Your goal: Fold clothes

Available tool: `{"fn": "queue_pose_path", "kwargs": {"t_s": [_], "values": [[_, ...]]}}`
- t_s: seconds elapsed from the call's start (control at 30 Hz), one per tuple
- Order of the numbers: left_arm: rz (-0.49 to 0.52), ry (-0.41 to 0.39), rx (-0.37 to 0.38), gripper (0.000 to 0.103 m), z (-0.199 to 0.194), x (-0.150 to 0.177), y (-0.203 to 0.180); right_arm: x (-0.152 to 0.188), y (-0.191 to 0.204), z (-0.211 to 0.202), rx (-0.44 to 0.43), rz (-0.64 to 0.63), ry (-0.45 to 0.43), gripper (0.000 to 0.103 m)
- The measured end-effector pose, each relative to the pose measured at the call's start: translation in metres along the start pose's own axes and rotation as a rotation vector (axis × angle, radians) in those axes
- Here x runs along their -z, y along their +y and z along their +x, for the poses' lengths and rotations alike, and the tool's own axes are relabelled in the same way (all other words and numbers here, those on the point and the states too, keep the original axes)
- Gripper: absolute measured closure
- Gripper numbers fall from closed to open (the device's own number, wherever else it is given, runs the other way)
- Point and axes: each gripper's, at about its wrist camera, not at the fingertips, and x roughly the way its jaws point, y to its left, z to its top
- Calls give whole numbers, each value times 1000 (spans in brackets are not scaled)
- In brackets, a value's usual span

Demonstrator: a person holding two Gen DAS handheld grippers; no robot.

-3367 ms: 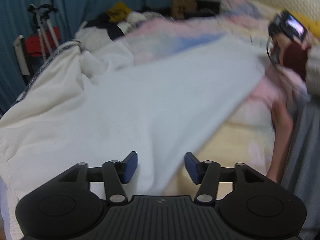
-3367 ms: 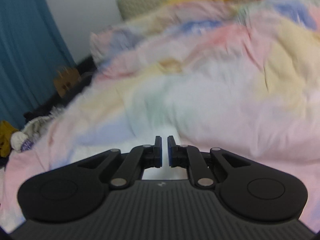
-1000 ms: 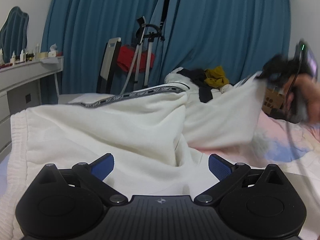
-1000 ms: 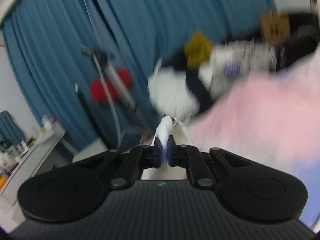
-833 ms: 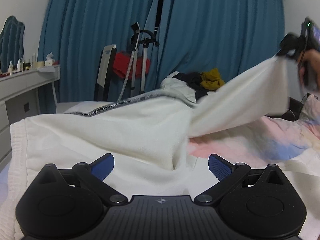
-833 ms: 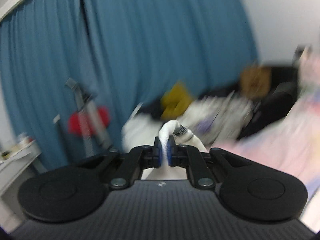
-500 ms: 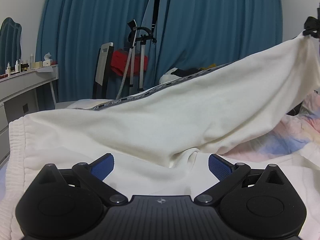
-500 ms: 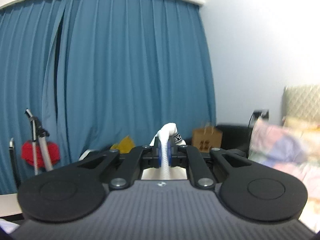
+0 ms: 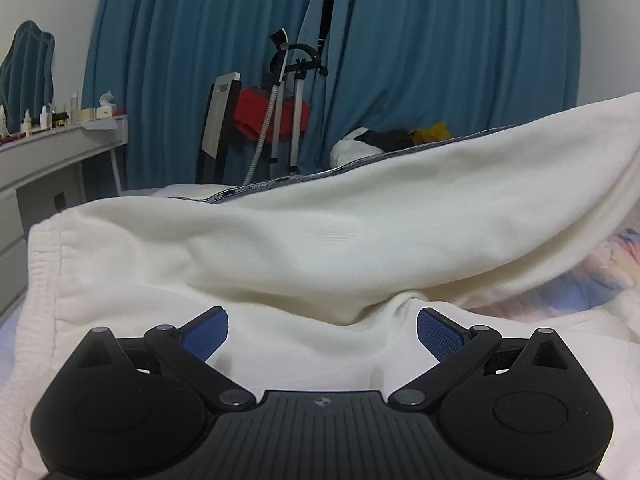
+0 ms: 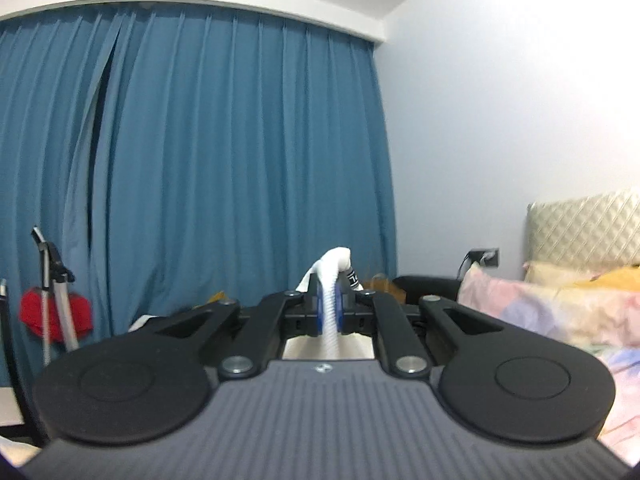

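**Right wrist view: white garment lifted by one end**

Right wrist view shows the right gripper [image 10: 329,312] clenched on a ribbed white edge of the white garment [image 10: 334,276], which bunches up above the blue pads [image 10: 320,314]; a small black-and-white tag sits just beside the bunched cloth. Beyond it hang blue curtains [image 10: 220,160], with a pale wall to the right, a quilted headboard [image 10: 584,228] and pastel bedding [image 10: 560,312] low at the right edge. A red item on a metal stand [image 10: 52,312] is at the far left.

From the left wrist camera, the left gripper [image 9: 322,334] is released, its blue pads [image 9: 206,332] spread wide apart and hovering just above the cloth, pinching nothing. The white garment [image 9: 320,240] fills the middle of this view: its lower part lies on the bed under the gripper, with a gathered elastic band at the left, while an upper layer rises in a taut sweep toward the right edge of the frame. A printed grey stripe runs along its top edge. Behind it stand the curtains [image 9: 440,60], a chair [image 9: 218,128], the red item [image 9: 272,116] and a dressing table [image 9: 60,148] with small bottles. A heap of other clothes [image 9: 392,138] lies beyond the garment.
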Motion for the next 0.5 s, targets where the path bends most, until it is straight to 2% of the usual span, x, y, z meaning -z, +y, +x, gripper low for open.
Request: {"fn": "queue_pose_path", "kwargs": {"t_s": [0.17, 0.27, 0.37, 0.43, 0.5], "values": [[25, -15, -33, 1, -1, -4, 1, 38, -10, 72, 76, -60, 120, 94], [19, 6, -49, 1, 8, -4, 4, 99, -11, 138, 98, -88, 279, 94], [35, 27, -71, 1, 20, -4, 4, 168, -19, 187, 94, -24, 431, 93], [50, 35, -79, 1, 28, -3, 2, 205, -22, 209, 91, 27, 494, 93], [57, 48, -79, 1, 36, -3, 2, 229, -20, 219, 83, 47, 504, 91]]}}
